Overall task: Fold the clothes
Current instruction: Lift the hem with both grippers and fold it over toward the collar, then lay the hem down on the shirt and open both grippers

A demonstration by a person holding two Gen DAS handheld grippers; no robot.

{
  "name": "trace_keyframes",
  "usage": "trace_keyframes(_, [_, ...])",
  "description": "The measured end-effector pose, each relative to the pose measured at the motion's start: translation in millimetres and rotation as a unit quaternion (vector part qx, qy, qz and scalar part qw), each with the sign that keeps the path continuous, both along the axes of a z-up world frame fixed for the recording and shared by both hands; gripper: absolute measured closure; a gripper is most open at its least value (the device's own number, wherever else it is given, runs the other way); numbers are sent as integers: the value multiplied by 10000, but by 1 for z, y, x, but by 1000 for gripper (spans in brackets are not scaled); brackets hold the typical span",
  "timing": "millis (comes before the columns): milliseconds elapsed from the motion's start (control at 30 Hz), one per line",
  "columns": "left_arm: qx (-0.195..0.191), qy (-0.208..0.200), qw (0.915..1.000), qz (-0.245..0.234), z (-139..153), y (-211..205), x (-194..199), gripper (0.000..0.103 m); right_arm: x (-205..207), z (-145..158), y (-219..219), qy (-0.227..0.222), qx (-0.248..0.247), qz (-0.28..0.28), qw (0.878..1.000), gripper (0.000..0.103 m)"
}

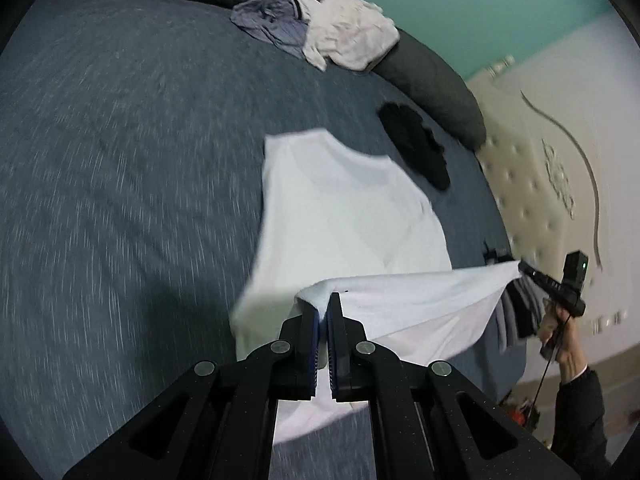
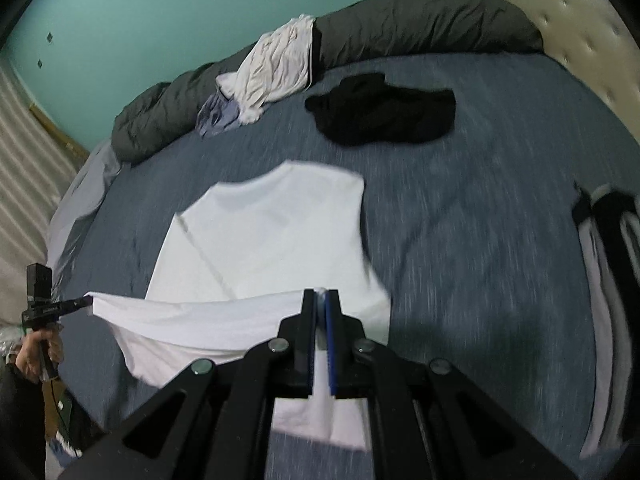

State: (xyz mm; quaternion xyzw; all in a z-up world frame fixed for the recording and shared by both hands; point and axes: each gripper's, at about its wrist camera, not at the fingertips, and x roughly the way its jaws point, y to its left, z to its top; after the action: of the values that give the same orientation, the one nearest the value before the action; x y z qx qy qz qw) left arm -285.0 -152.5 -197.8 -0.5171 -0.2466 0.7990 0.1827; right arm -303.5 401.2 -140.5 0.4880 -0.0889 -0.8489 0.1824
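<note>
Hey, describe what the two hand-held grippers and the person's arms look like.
Each hand-held gripper, left and right, is matte black, with angular linkage arms, round silver pivot pins and blue-edged pads. A boxy black camera with a green light tops the right one, and a thin black cable hangs from it. The sleeve is dark.

R gripper (image 2: 323, 294) pinching white shirt (image 2: 272, 236) hem, L gripper (image 2: 86, 301) on other corner, blue bed (image 2: 480, 240)
</note>
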Motion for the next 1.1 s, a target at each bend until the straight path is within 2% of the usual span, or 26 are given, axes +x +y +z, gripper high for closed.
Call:
trace_keyframes(367, [-313,143,9993,148,-13,-5,-117,100,-118,-17,-28,350,376,-557,9971,99])
trace_keyframes(567, [-429,251,9982,339,-27,-4,-159,100,-160,-31,-37,533,685,-812,9929,102])
trace_keyframes(667, [-483,297,9971,502,-47,-2,-167,99,-175,-45,-39,530,742,-906,9917,102])
trace_keyframes(733, [-541,176,9967,571,-63,0,-167,89,-181,-59,-41,436,777,-917,9918,102])
trace_keyframes(767, [-568,121,9964,610,-70,0,-165,70,-181,-69,-42,359,813,-890,9921,102])
trace_keyframes(800, [-564,82,9963,643,-75,-2,-163,47,-181,-78,-44,281,838,-853,9924,102])
trace_keyframes(833, [-556,80,9958,725,-78,-6,-158,40,-178,-85,-43,237,840,-828,9927,102])
trace_keyframes(933, [-554,36,9945,892,-81,-19,-139,39,-162,-101,-31,82,662,-799,9946,101])
trace_keyframes(1000, [-529,-28,9958,748,-80,-20,-120,38,-141,-111,-20,-109,464,-701,9964,99])
trace_keyframes(1067, [-430,-150,9977,500,-80,-15,-93,36,-116,-114,-13,-196,392,-550,9975,91])
trace_keyframes(1100, [-403,-179,9982,398,-80,-12,-80,36,-104,-116,-9,-259,299,-485,9980,79])
